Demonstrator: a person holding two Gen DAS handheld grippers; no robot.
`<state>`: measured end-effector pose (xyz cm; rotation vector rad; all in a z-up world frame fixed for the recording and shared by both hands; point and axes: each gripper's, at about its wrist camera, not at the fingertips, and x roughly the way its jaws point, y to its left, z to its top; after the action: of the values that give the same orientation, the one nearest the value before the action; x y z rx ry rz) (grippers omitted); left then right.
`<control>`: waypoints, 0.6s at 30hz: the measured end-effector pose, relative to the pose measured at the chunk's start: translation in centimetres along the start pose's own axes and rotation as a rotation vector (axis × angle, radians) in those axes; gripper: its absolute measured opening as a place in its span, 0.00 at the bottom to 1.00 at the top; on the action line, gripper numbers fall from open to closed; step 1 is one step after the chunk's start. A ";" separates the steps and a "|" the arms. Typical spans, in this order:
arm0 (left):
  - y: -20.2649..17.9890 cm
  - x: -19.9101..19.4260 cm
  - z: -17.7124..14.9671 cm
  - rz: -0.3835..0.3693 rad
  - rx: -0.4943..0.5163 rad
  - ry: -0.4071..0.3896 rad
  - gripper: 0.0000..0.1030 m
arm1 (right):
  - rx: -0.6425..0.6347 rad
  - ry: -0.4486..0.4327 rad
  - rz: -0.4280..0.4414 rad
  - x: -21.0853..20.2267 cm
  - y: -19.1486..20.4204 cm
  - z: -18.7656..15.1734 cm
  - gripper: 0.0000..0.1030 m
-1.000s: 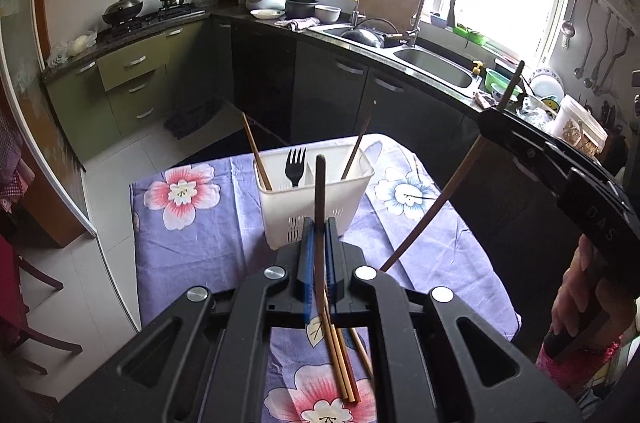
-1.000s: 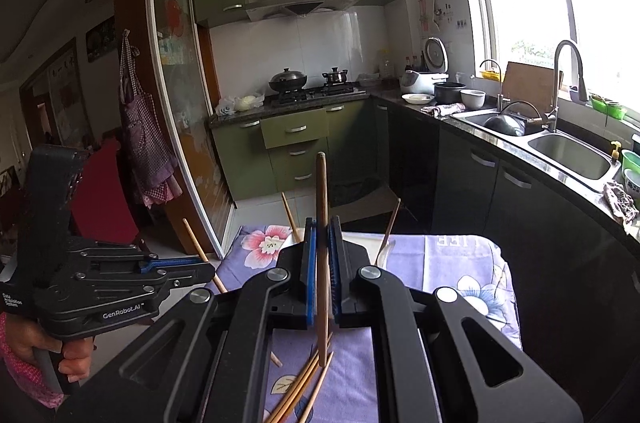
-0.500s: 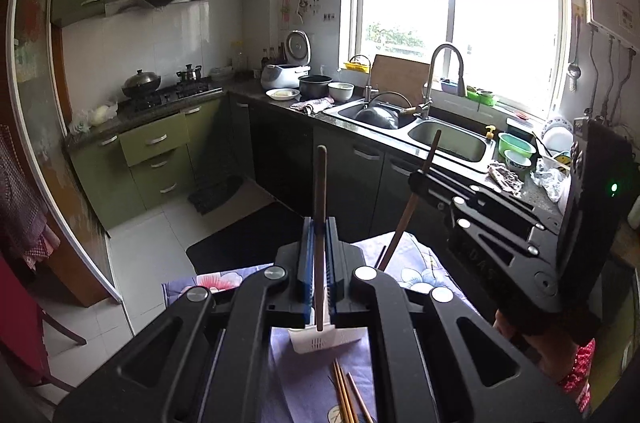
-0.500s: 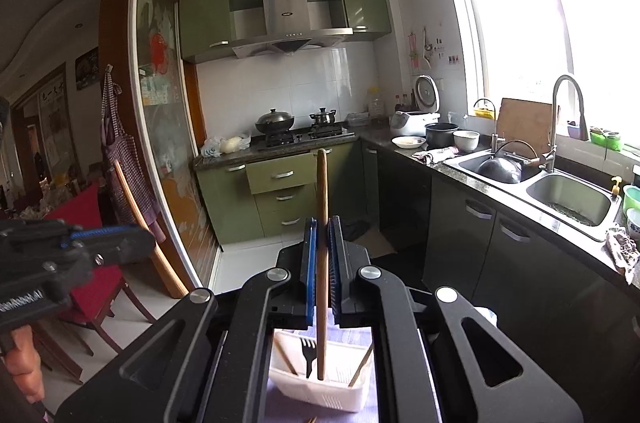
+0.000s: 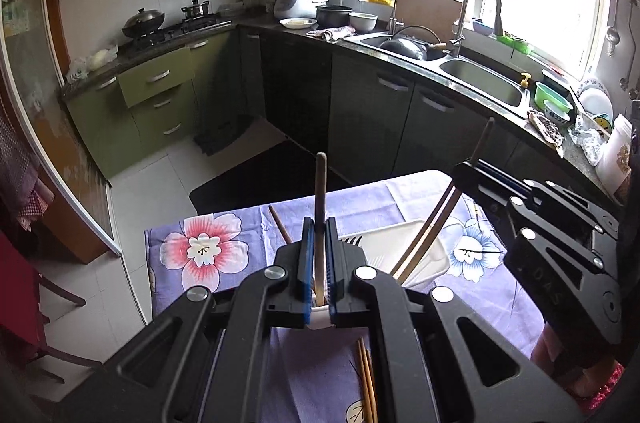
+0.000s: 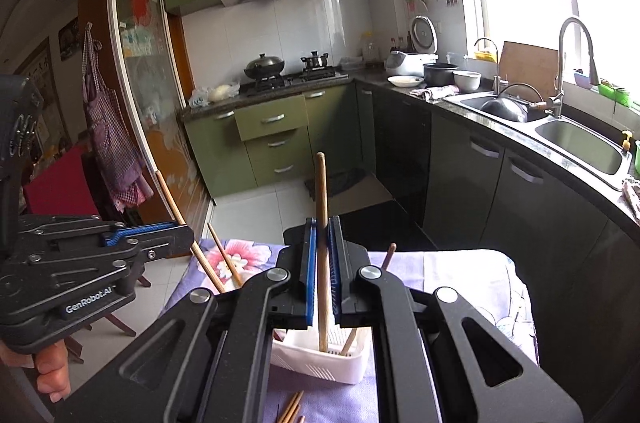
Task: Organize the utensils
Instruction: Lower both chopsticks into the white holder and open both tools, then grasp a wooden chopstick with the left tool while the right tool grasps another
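A white slotted utensil basket [image 5: 404, 253] [image 6: 320, 363] stands on the purple floral tablecloth [image 5: 224, 287]. My left gripper [image 5: 318, 237] is shut on a wooden chopstick [image 5: 320, 191] held upright, its lower end at the basket's near edge. My right gripper [image 6: 323, 239] is shut on another chopstick [image 6: 321, 191], whose tip rests inside the basket. Each gripper shows in the other's view: the right gripper [image 5: 472, 175] slanting its stick into the basket, the left gripper [image 6: 160, 243] at the left. A black fork [image 5: 352, 243] and more chopsticks [image 6: 224, 255] stand in the basket.
Several loose chopsticks [image 5: 366, 383] [image 6: 292, 411] lie on the cloth in front of the basket. Beyond the table are dark cabinets, a sink [image 5: 480, 79] and a stove [image 6: 280, 79]. A red chair [image 6: 56, 183] stands at the left.
Both grippers have carried their chopsticks forward and down over the basket. The right stick's tip now stands inside it and the left stick's lower end is at its near edge.
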<state>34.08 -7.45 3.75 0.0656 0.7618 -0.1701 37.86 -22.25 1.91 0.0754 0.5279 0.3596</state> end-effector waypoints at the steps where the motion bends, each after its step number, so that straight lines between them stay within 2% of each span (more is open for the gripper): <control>1: 0.2 0.1 -0.2 -0.001 -0.003 0.003 0.05 | 0.000 -0.002 0.000 -0.1 0.0 0.0 0.07; 4: 0.2 -0.2 -0.5 0.007 0.002 0.009 0.06 | -0.006 -0.009 -0.004 -0.9 0.4 -0.3 0.08; 7: 0.3 -1.0 -0.6 0.005 -0.005 0.008 0.14 | -0.005 -0.039 0.000 -3.0 0.8 -0.3 0.08; 9: 0.3 -2.0 -0.9 0.000 -0.010 0.002 0.21 | -0.015 -0.065 0.008 -4.9 1.3 -0.5 0.13; 10: 0.3 -2.5 -1.1 0.000 -0.008 -0.003 0.26 | -0.019 -0.077 0.012 -5.9 1.5 -0.8 0.19; 12: 0.3 -3.2 -1.7 0.000 -0.010 -0.006 0.30 | -0.025 -0.079 0.023 -7.6 1.8 -1.7 0.21; 15: 0.4 -3.8 -3.3 -0.018 -0.022 0.013 0.30 | -0.022 -0.046 0.035 -9.2 1.7 -4.3 0.21; 18: 0.1 -3.5 -6.0 -0.037 -0.025 0.063 0.30 | -0.007 0.053 0.021 -8.7 0.9 -8.8 0.21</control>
<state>27.54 -6.15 1.84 0.0336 0.8279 -0.1947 26.17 -24.65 -1.39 0.0646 0.5787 0.3848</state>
